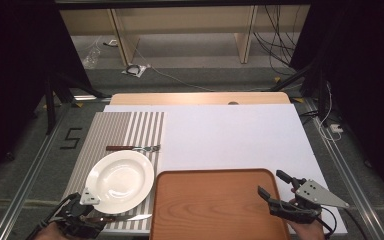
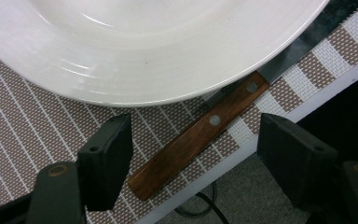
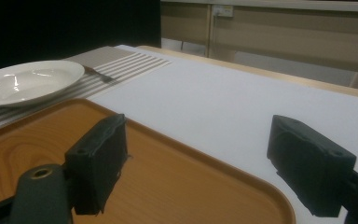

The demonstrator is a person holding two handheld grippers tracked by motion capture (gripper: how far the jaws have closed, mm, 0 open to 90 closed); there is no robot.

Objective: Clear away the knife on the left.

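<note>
While the knife [image 2: 200,133] lies on the striped placemat [image 2: 37,126] at the table's near-left edge, just beside the white plate [image 2: 144,46], it is straddled by the left gripper [image 2: 193,149]: jaws are spread either side of the wooden handle, w/ no pad touching it, so nothing is grasped yet. Step in hand is judged to be the approach to a pick-up of the knife. Next move, prob.: gripper is to be lowered, jaws squared across the handle and clenched on it, w/ care that the plate rim isn't nudged, as the blade runs partly under that rim.

Handle is brown wood, flat-sided, w/ two metal rivets; blade is dark, thin steel. Placemat is woven, w/ beige & white stripes. Plate is glossy ceramic, round, shallow-dished. A fork [image 1: 132,148] w/ a dark handle is seen beyond the plate in the high view.

Further out, a wooden tray [image 1: 215,205] w/ rounded corners & a raised lip sits on a white sheet [image 1: 230,135]. Right gripper [image 1: 275,187] is held released over the tray's right edge, jaws wide, nothing between them.
</note>
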